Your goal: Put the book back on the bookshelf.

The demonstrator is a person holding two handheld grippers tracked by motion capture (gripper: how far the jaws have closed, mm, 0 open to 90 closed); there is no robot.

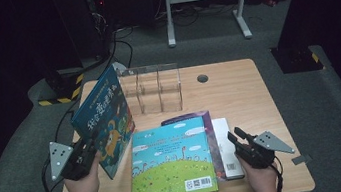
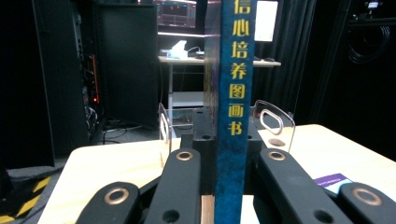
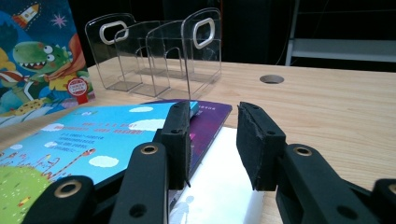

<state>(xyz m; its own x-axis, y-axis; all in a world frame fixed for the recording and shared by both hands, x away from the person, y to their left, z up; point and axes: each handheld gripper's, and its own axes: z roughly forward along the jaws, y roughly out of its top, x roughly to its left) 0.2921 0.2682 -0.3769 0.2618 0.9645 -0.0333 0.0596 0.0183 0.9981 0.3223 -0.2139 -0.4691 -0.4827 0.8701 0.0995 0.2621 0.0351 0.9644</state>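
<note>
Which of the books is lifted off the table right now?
The blue dinosaur book, clamped upright in the left tool. The sky-and-grass book, purple book and white book lie flat, stacked on the table.

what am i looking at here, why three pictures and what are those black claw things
Those are two hand-held black grippers, each with two jaws that a person squeezes. The high view looks down on the wooden table from above; the other two come from small cameras riding on each gripper, looking along its jaws.

The left gripper is shut on the edge of a blue dinosaur picture book, holding it up on end. The right gripper is open and holds nothing; it hovers over a white booklet.

Also on the table: a blue-and-green picture book lying flat, a purple book beneath it, and a clear plastic book stand with dividers.
</note>
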